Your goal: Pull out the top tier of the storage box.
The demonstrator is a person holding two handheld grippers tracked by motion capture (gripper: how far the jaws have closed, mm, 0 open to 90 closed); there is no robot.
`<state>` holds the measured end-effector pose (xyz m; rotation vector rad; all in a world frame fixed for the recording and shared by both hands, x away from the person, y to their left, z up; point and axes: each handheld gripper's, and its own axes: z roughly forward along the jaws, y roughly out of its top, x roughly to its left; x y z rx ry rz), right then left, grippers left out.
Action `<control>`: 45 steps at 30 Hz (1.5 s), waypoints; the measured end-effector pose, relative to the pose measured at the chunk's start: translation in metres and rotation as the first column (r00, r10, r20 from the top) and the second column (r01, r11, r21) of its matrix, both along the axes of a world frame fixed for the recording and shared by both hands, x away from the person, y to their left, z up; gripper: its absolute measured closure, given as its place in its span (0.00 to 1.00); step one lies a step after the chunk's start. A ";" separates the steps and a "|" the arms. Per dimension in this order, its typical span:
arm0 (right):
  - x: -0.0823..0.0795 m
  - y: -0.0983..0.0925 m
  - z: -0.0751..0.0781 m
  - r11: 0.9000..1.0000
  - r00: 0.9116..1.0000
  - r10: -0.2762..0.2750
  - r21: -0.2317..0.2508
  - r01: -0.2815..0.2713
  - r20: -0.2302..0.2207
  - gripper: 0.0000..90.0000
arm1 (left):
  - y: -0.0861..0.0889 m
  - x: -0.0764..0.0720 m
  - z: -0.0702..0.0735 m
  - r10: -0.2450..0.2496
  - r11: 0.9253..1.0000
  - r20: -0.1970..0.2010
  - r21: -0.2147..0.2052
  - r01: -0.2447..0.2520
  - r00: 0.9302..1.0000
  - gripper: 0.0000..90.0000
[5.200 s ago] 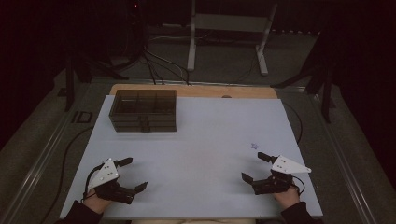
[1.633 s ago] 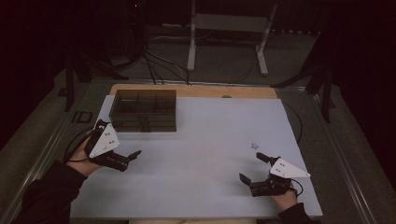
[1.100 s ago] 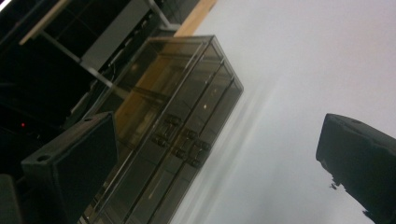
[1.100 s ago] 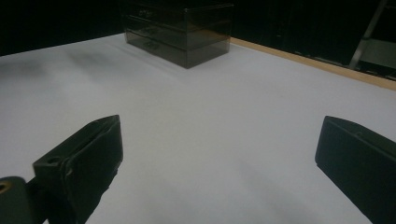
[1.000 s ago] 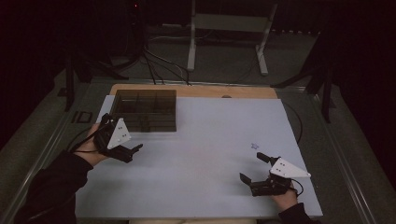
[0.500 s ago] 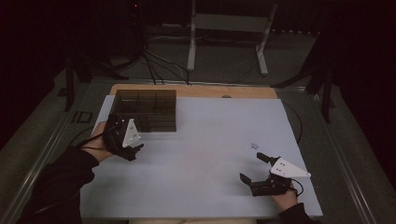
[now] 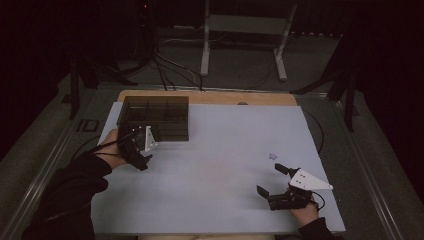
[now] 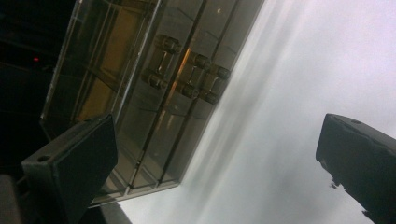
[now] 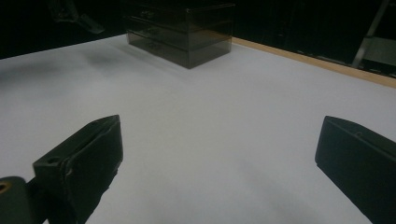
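Note:
A dark, see-through drawer box (image 7: 155,117) stands at the back left of the white table (image 7: 230,165). My left gripper (image 7: 141,150) is rolled on its side just in front of the box's left half, open and holding nothing. In the left gripper view the box (image 8: 154,84) appears tilted, with its small drawer knobs (image 8: 187,79) facing me beyond the open left gripper (image 8: 217,163). My right gripper (image 7: 269,179) rests open near the front right edge. In the right gripper view the open right gripper (image 9: 219,168) points across bare table at the distant box (image 9: 182,32).
A small star mark (image 7: 273,156) lies on the table just beyond the right gripper. A wooden strip (image 7: 240,97) runs along the table's far edge. Behind it are a metal stand (image 7: 205,50) and floor cables (image 7: 165,70).
The left gripper has travelled from the front left of the table up to the front of the drawer box and rolled onto its side. The right gripper has stayed put.

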<state>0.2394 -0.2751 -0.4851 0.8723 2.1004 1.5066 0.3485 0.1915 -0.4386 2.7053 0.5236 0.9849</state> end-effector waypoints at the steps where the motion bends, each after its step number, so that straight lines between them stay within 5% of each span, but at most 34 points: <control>1: 0.000 0.000 0.000 1.000 1.000 0.000 0.000 0.000 0.000 0.01 | -0.001 0.000 -0.001 0.004 1.000 0.010 0.008 -0.004 1.000 0.00; 8: 0.000 0.000 0.000 1.000 1.000 0.001 0.001 -0.001 -0.001 0.01 | -0.007 0.000 -0.007 -0.005 0.996 0.090 0.093 -0.003 0.996 0.04; 18: 0.000 0.000 0.000 1.000 1.000 0.004 0.002 -0.004 -0.004 0.01 | -0.013 -0.002 -0.019 -0.061 0.981 0.198 0.191 0.023 0.978 0.13; 23: 0.000 0.000 0.000 1.000 1.000 0.002 0.003 -0.002 -0.004 0.01 | -0.015 -0.004 -0.030 -0.112 0.954 0.258 0.298 0.031 0.960 0.19; 31: 0.000 0.000 0.000 1.000 1.000 0.003 -0.001 -0.003 -0.005 0.01 | -0.016 -0.004 -0.037 -0.159 0.937 0.311 0.347 0.044 0.937 0.36; 33: 0.000 0.000 0.000 1.000 1.000 0.004 -0.001 -0.004 -0.005 0.01 | -0.017 -0.005 -0.040 -0.181 0.927 0.326 0.372 0.050 0.928 0.40; 36: 0.000 0.000 0.000 1.000 1.000 0.004 0.001 -0.004 -0.005 0.01 | -0.017 -0.006 -0.044 -0.231 0.897 0.354 0.439 0.057 0.906 0.50; 37: 0.000 0.000 0.000 1.000 1.000 0.005 0.001 -0.005 -0.005 0.01 | -0.017 -0.006 -0.046 -0.235 0.893 0.359 0.447 0.055 0.903 0.51; 45: 0.000 0.001 0.000 1.000 1.000 0.008 0.000 -0.008 -0.006 0.01 | -0.021 -0.002 -0.049 -0.230 0.883 0.387 0.468 0.025 0.893 0.60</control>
